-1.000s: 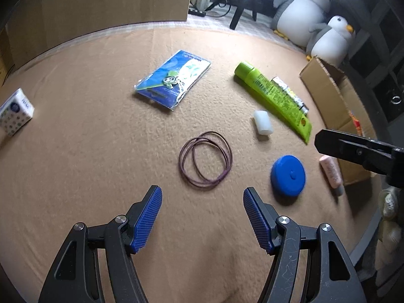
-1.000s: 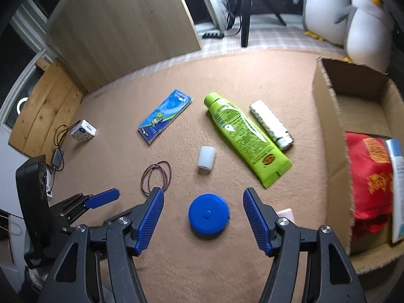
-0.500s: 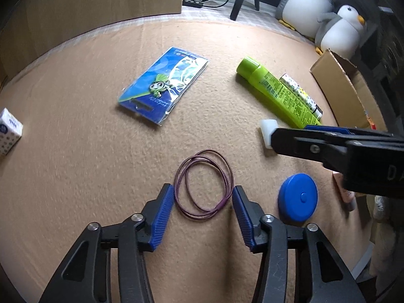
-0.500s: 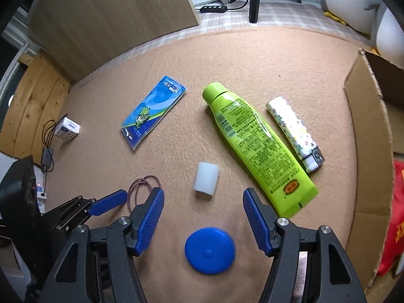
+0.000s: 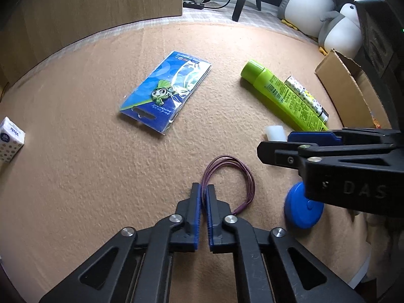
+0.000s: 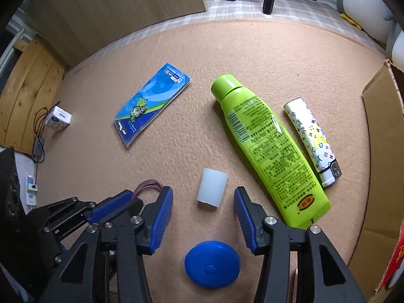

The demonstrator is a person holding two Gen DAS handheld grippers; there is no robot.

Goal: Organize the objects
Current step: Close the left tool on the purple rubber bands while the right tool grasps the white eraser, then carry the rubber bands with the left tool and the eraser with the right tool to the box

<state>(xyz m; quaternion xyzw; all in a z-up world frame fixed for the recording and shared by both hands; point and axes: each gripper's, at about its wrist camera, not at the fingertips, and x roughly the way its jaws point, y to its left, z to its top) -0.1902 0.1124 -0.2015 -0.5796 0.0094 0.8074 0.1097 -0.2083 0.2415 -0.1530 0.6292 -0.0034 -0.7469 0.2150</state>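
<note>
My left gripper (image 5: 204, 189) is shut on the left side of a purple loop of hair bands (image 5: 243, 174) lying on the tan mat. My right gripper (image 6: 203, 200) is open, its fingers either side of a small white cap (image 6: 212, 188), just apart from it. A blue round disc (image 6: 212, 267) lies below it between the arms. A green tube (image 6: 267, 146), a patterned lighter (image 6: 311, 141) and a blue card packet (image 6: 150, 103) lie further out. The right gripper's arm crosses the left wrist view (image 5: 328, 151).
An open cardboard box (image 6: 378, 151) stands at the right with a red item (image 6: 396, 257) inside. A small white tissue box (image 5: 10, 139) sits at the mat's left edge. Plush penguins (image 5: 338, 32) and a wooden panel (image 6: 121, 7) stand behind the mat.
My left gripper has closed onto the hair bands. My right gripper has moved forward and down, from over the blue disc to around the white cap.
</note>
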